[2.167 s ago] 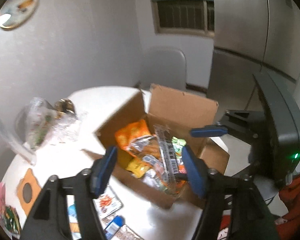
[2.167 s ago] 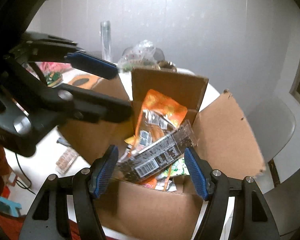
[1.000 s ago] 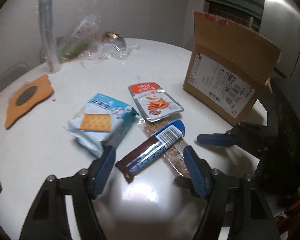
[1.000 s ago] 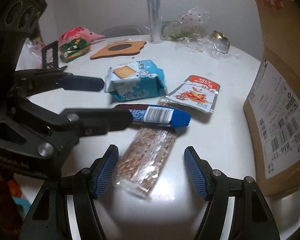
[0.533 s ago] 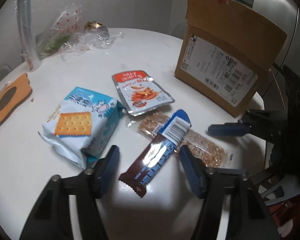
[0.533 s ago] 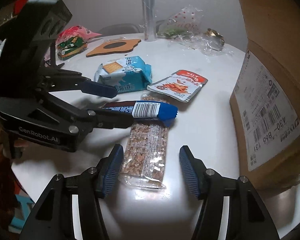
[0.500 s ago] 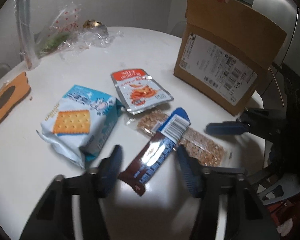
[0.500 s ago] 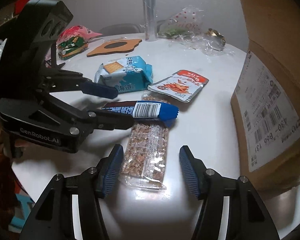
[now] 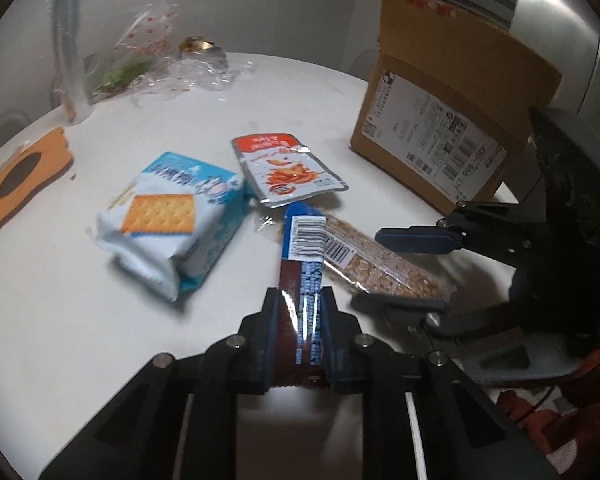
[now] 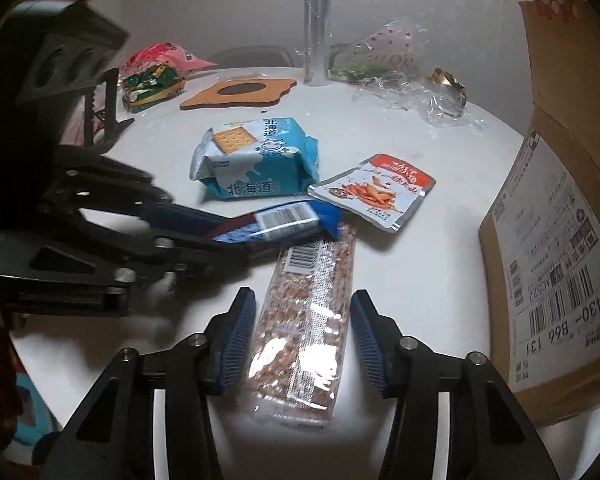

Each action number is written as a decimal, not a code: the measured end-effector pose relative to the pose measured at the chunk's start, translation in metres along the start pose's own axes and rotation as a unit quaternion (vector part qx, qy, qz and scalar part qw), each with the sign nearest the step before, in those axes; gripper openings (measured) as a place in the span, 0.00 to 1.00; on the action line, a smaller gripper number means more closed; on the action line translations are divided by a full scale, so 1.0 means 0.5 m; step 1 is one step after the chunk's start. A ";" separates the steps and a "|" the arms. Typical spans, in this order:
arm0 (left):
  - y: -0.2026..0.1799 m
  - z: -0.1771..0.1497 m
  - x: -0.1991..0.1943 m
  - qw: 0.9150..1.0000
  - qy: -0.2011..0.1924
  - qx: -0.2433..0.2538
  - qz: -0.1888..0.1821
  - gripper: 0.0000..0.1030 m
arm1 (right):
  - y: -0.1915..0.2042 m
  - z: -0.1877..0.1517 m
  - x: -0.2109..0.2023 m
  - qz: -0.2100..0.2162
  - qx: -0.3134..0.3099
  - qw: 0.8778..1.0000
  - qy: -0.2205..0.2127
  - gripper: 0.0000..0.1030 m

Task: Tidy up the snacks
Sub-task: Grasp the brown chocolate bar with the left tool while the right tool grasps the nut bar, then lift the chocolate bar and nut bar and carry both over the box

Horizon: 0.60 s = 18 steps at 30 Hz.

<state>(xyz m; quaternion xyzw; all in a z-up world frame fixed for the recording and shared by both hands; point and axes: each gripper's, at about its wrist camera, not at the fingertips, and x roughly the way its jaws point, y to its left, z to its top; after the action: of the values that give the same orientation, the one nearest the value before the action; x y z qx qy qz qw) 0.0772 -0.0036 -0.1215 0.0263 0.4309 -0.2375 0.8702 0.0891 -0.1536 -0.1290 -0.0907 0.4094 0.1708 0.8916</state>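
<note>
Your left tool is clamped on the brown-and-blue chocolate bar, whose far end lies across the top of the clear-wrapped nut bar on the white table. Your right tool straddles the nut bar; its jaws are closing, with the bar between the blue pads but a little gap on each side.

Taking the nut bar as the landmark: the blue cracker pack sits beyond it, near the left tool's side, and the red-and-silver snack pouch lies just past its far end, close to the chocolate bar's tip. The cardboard box stands to its right, well clear of the right tool's outer finger. Farther back lie an orange coaster, a clear tall tube, crumpled plastic bags and a pink and green snack bundle.

The left tool's finger crosses just beside the nut bar's upper end.
</note>
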 end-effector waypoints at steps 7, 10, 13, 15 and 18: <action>0.000 -0.036 -0.050 0.999 -0.026 -0.028 0.009 0.16 | 0.007 -0.001 -0.004 -0.006 0.003 1.000 -0.001 0.38; -0.008 -0.052 -0.077 0.998 -0.040 -0.034 0.023 0.16 | 0.016 -0.013 -0.023 -0.003 0.002 1.000 -0.006 0.37; 0.001 -0.064 -0.100 0.997 -0.054 -0.050 0.024 0.16 | 0.026 -0.026 -0.043 0.003 0.000 1.000 -0.005 0.37; 0.003 -0.071 -0.112 0.996 -0.059 -0.054 0.026 0.16 | 0.030 -0.037 -0.056 0.007 -0.001 1.000 -0.005 0.37; 0.001 -0.083 -0.120 0.996 -0.061 -0.057 0.030 0.16 | 0.034 -0.050 -0.064 0.006 -0.003 1.000 0.000 0.37</action>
<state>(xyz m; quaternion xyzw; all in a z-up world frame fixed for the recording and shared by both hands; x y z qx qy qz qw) 0.0157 0.0305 -0.1017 -0.0248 0.3890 -0.1879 0.9015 0.0458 -0.1528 -0.1213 -0.0910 0.4091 0.1773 0.8905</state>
